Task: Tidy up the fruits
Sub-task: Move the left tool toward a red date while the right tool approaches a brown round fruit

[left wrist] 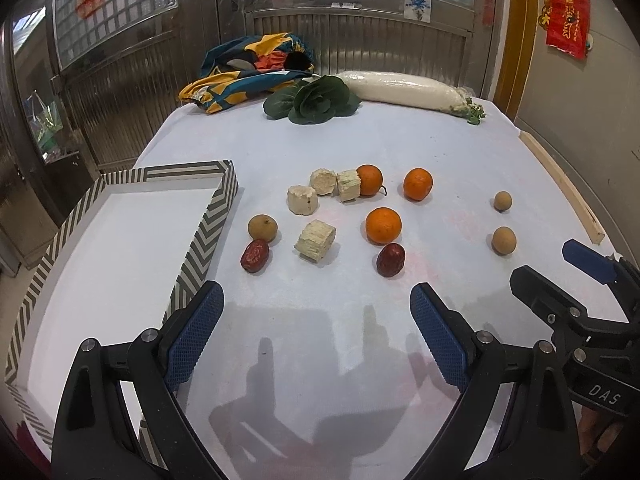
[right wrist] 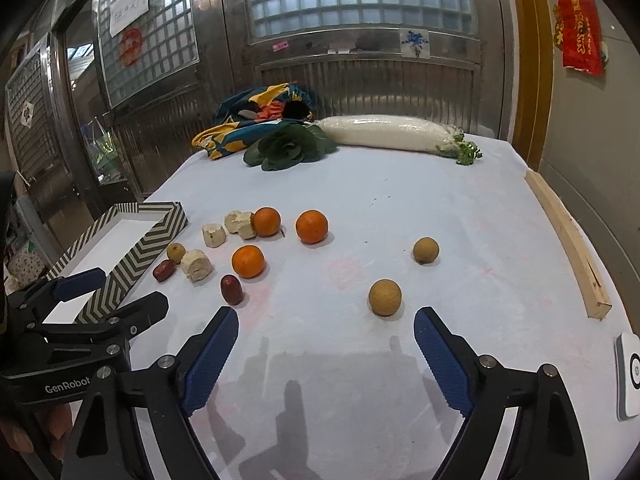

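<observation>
Three kinds of fruit lie loose on the white tablecloth, all to the right of the striped box, which stands empty. Largest are the oranges: three of them, well right of the box, with one touching a pale cut chunk. They look firm, round and apt to roll, so a grip across the widest part seems safest. Next come three tan longans; one sits just beside the box, the other two lie farthest from it. Their thin shells probably crack under hard pressure, so a gentle pinch at the middle would suit. Smallest are two red dates, one near the box and one further right; wrinkled, light and slightly soft, best taken across the short axis.

Neither gripper holds anything: the left gripper hangs with jaws spread beside the box's near corner, and the right gripper is likewise spread, the nearest longan just ahead.
</observation>
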Available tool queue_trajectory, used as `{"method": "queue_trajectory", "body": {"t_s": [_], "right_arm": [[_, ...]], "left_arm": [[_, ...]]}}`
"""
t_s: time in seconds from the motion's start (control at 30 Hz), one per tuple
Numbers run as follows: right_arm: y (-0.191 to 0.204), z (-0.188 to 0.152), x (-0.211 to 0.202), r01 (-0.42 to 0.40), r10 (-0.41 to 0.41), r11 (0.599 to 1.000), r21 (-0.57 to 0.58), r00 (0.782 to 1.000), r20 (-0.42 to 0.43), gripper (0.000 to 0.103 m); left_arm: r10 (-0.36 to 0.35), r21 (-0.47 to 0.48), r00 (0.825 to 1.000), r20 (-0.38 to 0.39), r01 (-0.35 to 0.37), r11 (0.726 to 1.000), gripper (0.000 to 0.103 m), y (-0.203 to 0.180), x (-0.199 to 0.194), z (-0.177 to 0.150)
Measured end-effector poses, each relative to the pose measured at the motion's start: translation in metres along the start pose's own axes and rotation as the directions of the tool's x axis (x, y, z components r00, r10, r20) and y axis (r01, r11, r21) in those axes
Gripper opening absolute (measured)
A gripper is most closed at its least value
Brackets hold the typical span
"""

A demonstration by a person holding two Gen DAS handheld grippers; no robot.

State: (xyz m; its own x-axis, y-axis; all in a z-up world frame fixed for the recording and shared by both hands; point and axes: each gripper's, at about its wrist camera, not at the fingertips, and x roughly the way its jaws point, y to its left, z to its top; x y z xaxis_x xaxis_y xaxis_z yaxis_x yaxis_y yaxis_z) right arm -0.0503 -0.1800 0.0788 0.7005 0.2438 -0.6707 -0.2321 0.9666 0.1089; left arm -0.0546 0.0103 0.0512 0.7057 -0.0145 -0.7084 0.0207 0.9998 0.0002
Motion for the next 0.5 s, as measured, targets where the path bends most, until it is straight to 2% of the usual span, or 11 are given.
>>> {"method": "queue_trajectory", "body": {"t_s": [0.4,0.5], "right_arm": [[0.0028,-0.0008,0.0041,-0.007,0.007,1.000,-0.011,1.000,-0.007,0.088],[0.0018,-0.0012,0.0049,-0.013,0.013,1.000,-0.010,1.000,-0.008,0.084]], "left_arm": [[0.002,0.000,1.000,-0.007,-0.002,1.000,0.095,0.0008,0.0060,-0.0003],[-0.009,0.006,1.000,-0.007,0.009,1.000,0.095,-0.0001,0.0069,-0.0003]]}}
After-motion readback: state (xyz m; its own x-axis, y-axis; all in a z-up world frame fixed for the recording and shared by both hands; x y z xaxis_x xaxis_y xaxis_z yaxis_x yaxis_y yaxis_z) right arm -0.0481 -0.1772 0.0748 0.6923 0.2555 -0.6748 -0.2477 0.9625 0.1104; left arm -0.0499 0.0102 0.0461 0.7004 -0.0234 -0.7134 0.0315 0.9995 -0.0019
